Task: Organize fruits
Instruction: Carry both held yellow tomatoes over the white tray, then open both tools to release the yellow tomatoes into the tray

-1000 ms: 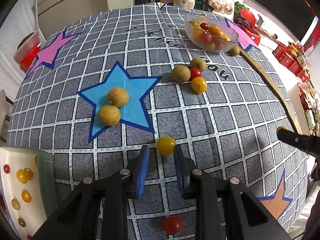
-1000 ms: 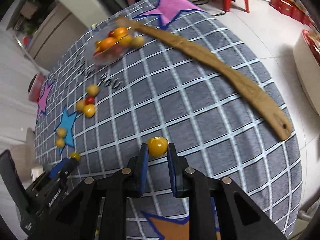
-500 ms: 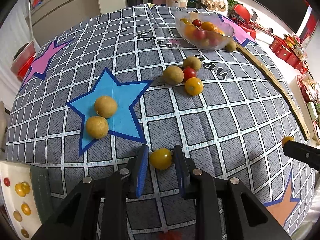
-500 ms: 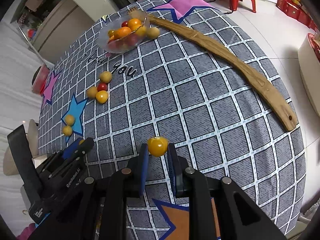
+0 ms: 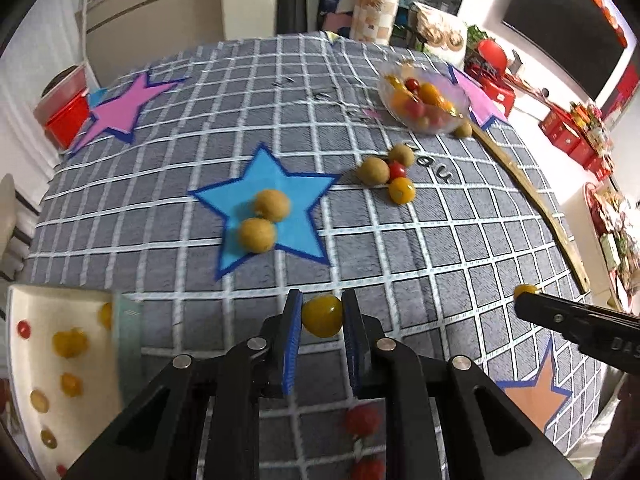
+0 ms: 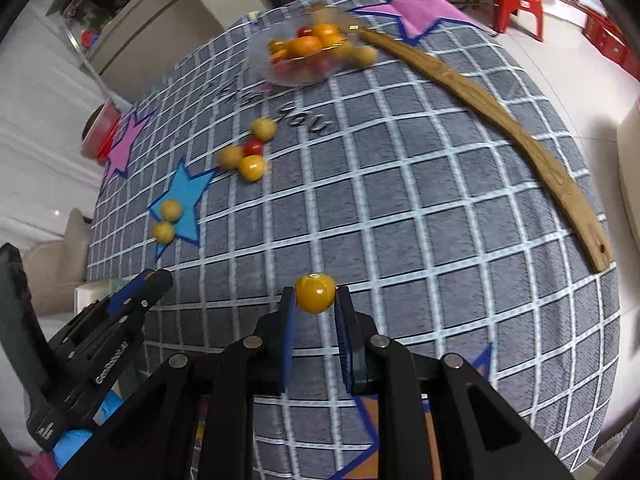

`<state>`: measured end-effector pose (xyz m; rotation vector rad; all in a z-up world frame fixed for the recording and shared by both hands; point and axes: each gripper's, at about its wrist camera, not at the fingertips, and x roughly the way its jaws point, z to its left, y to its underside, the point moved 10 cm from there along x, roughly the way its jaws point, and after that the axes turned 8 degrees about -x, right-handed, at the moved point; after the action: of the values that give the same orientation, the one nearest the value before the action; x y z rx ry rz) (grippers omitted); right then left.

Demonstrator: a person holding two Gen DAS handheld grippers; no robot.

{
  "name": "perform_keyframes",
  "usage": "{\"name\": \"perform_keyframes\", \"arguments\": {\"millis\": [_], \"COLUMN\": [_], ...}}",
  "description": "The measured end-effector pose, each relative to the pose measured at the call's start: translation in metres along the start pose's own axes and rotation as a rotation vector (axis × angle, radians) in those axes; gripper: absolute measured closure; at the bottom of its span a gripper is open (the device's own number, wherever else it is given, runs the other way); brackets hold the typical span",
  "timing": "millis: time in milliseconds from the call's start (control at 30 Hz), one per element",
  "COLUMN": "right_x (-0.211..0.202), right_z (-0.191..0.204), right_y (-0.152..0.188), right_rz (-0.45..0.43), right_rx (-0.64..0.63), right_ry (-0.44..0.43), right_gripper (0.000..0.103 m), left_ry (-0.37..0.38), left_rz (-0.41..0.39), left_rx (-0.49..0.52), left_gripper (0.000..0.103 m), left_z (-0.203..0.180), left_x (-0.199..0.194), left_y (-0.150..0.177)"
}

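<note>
Two longans point(image 5: 264, 220) lie on the blue star point(image 5: 276, 184) (unmoved), while the left gripper point(image 5: 320, 316), formerly just short, now clamps one yellow tomato point(image 5: 322, 315) and the right gripper point(image 6: 315, 294) still clamps another tomato point(image 6: 315, 293).

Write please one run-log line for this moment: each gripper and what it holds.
left gripper: shut on yellow tomato | right gripper: shut on orange tomato | glass bowl: holds fruit | loose fruit remains on cloth
</note>
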<state>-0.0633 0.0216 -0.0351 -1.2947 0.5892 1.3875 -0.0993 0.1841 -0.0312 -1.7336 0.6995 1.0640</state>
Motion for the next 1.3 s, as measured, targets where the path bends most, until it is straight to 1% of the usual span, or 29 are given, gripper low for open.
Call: {"name": "perform_keyframes", "arguments": {"millis": [167, 333, 567, 700, 867, 967, 1100, 1300], "right_x": [0.006, 0.013, 0.028, 0.036, 0.053, 0.069, 0.088, 0.11], "right_z": [0.04, 0.086, 0.161, 0.206, 0.259, 0.279, 0.299, 0.303], "right_y": [0.001, 0.007, 0.022, 0.033, 0.046, 0.049, 0.05, 0.05], "right_rz": [0.015, 0.038, 0.088, 0.114, 0.16, 0.189, 0.211, 0.242], "right_rx": [-0.07, -0.155, -0.294, -0.376, -0.472, -0.503, -0.547, -0.582], "right_ry": [-0.034, -0.071, -0.127, -0.162, -0.209, -0.21, -0.194, -0.148], "right_gripper": [0.082, 0.082, 0.082, 0.082, 0.082, 0.082, 0.082, 0.082], "left_ry": [-0.034, -0.084, -0.181, -0.247, -0.309, -0.34, -0.351, -0.346], "left_rz": [-0.026, -0.039, -0.04, -0.034, -0.015, 0.003, 0.016, 0.03], "left_rx": [-0.046, -0.102, -0.226, -0.29, -0.354, -0.381, -0.402, -0.414], "left_gripper": [0.082, 0.082, 0.082, 0.082, 0.082, 0.082, 0.082, 0.082], "left_z": [0.03, 0.071, 0.147, 0.19, 0.231, 0.249, 0.259, 0.261], "left_x": [-0.022, -0.042, -0.065, -0.072, -0.069, -0.063, -0.057, -0.05], "left_y": [0.006, 0.021, 0.056, 0.075, 0.092, 0.099, 0.104, 0.109]}}
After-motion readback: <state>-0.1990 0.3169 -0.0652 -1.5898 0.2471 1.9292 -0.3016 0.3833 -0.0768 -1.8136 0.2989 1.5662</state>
